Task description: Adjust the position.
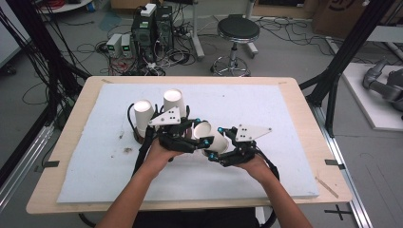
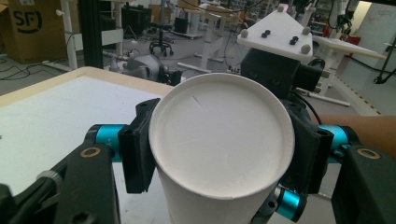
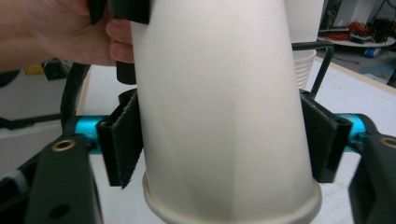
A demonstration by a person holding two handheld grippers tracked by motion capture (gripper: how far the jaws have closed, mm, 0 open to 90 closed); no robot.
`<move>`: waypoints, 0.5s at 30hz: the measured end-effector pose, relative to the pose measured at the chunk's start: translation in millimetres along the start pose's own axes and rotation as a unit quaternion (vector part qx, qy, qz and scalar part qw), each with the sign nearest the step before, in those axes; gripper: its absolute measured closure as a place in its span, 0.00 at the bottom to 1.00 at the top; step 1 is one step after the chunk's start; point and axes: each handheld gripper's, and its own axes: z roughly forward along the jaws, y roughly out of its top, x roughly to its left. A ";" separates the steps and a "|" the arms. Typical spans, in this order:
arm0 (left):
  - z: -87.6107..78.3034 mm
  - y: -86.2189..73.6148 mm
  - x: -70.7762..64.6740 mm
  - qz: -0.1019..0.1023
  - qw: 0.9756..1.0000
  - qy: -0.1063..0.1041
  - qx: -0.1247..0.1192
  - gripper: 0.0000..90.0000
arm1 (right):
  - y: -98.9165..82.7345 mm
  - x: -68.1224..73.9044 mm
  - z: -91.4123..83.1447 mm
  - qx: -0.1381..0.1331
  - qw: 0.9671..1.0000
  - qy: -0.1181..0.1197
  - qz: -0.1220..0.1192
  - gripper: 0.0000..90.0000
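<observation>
A white paper cup (image 1: pixel 211 137) lies tilted in the air over the middle of the mat, held from both sides. My left gripper (image 1: pixel 202 132) comes in from the left and is shut on its base end. In the left gripper view the cup's round bottom (image 2: pixel 222 135) faces the camera, and both black pads (image 2: pixel 137 149) press on its wall. My right gripper (image 1: pixel 217 145) comes in from the right and is shut on the rim end. In the right gripper view the cup wall (image 3: pixel 219 116) stands between the two pads (image 3: pixel 121 144), which touch it just above the rolled rim.
Two upside-down stacks of white cups (image 1: pixel 142 114) (image 1: pixel 173 100) stand on the white mat (image 1: pixel 266 109) just behind the left gripper. One stack (image 3: pixel 303 56) sits in a black wire holder. Small brown stains (image 1: pixel 127 150) mark the mat's left. A stool (image 1: pixel 237 31) stands beyond the table.
</observation>
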 end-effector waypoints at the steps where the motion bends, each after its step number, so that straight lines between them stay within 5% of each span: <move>1: 0.0 -0.6 0.1 0.001 1.000 0.000 0.002 0.40 | 0.3 0.3 -0.4 0.003 1.000 -0.002 -0.009 0.33; 5: -0.2 -2.5 -1.5 0.010 0.999 0.001 0.033 0.39 | 1.0 -0.3 -0.4 0.036 0.999 0.004 -0.029 0.39; 8: -0.9 -2.1 -4.2 0.028 0.997 0.020 0.062 0.32 | 3.1 1.7 1.4 0.060 0.997 0.002 -0.044 0.39; 15: -2.6 1.8 -2.5 0.026 0.997 0.012 0.074 0.28 | 3.7 1.7 3.1 0.081 0.995 0.013 -0.049 0.39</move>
